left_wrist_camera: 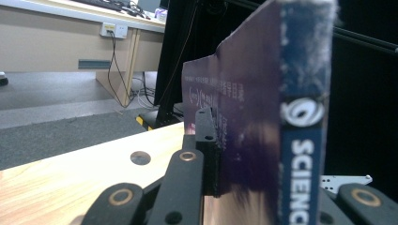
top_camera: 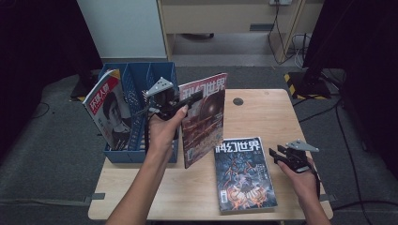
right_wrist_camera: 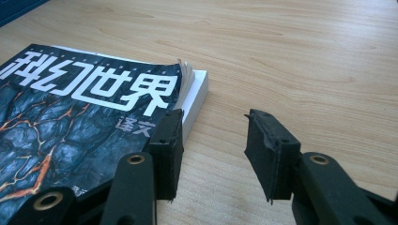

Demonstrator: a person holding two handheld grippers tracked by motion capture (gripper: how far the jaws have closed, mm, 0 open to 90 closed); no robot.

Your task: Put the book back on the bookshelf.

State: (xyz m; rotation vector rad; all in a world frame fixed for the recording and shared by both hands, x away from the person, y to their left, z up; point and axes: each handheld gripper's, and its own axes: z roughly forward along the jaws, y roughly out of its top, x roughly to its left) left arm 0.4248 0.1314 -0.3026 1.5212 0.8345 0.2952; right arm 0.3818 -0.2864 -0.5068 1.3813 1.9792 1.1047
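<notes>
Holding the red magazine upright above the table, beside the blue file rack, we keep the left gripper clamped on its edge and steer it squarely into a slot (spine first); the right gripper waits half-open, empty, by the blue magazine.

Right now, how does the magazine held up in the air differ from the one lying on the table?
The red magazine stands upright, clamped in the left claw; the blue magazine lies flat on the table, ungripped beside the right claw. One cover is reddish, the other dark blue. Both carry the same white title.
</notes>
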